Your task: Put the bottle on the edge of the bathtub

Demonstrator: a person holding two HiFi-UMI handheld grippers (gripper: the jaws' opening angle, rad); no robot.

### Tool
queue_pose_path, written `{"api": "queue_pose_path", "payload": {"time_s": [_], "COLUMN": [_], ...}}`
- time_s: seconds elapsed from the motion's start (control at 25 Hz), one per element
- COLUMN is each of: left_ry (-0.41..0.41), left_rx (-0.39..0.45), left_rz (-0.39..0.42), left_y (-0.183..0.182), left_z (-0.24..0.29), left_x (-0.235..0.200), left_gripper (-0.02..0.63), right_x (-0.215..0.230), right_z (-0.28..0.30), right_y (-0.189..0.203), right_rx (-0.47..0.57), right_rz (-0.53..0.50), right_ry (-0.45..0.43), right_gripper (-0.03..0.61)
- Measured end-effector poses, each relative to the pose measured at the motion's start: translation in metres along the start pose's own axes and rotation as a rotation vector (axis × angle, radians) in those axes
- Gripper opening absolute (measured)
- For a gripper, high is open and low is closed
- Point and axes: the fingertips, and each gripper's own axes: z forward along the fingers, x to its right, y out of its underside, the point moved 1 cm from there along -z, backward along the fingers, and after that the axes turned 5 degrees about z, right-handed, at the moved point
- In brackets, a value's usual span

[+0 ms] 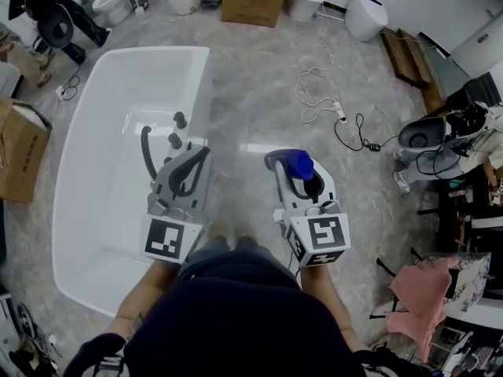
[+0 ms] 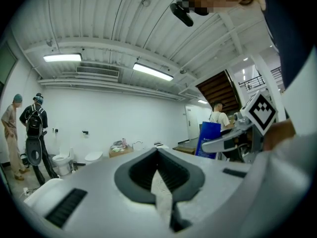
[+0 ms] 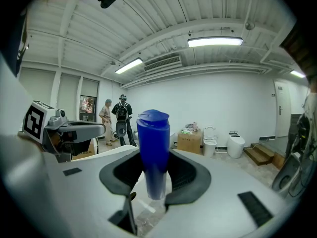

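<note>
My right gripper is closest to me, and its two jaws are squeezed onto the blue bottle. The bottle stands up straight between them, with its cap on top. It is up in the air over the grey floor, not on anything yet.

My left gripper is just beside it. Its jaws are closed together with nothing in them. It sits over the near side of the white bathtub.

The tub is on the left of the bottle, a little way off. Its flat edge has two dark taps and a black hose on it, close to my left gripper.

I think I am in the carrying step. The bottle has been picked up but has not reached the tub.

Next I should move the right gripper over to the left, above a bare bit of the tub's edge, away from the taps. Then I bring the bottle down until its bottom sits flat, and only then let the jaws go wide
</note>
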Motion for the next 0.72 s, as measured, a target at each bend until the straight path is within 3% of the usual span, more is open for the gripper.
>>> {"api": "queue_pose_path", "payload": {"time_s": [0.44,0.72], "left_ry": [-0.050,-0.147], "left_rx": [-0.003,-0.023], "left_rz": [0.001,-0.011], "left_y": [0.001,0.005], "left_z": [0.017,0.016], "left_x": [0.010,0.007], "left_gripper": [0.002,0.002], "right_x": [0.023,0.025], "right_z": [0.011,0.029], "right_y": [0.006,0.007], "right_rx": [-0.015,-0.027], "right_rz": [-0.010,-0.073], "right_ry": [-0.047,-0.128], "right_gripper": [0.160,0.160]}}
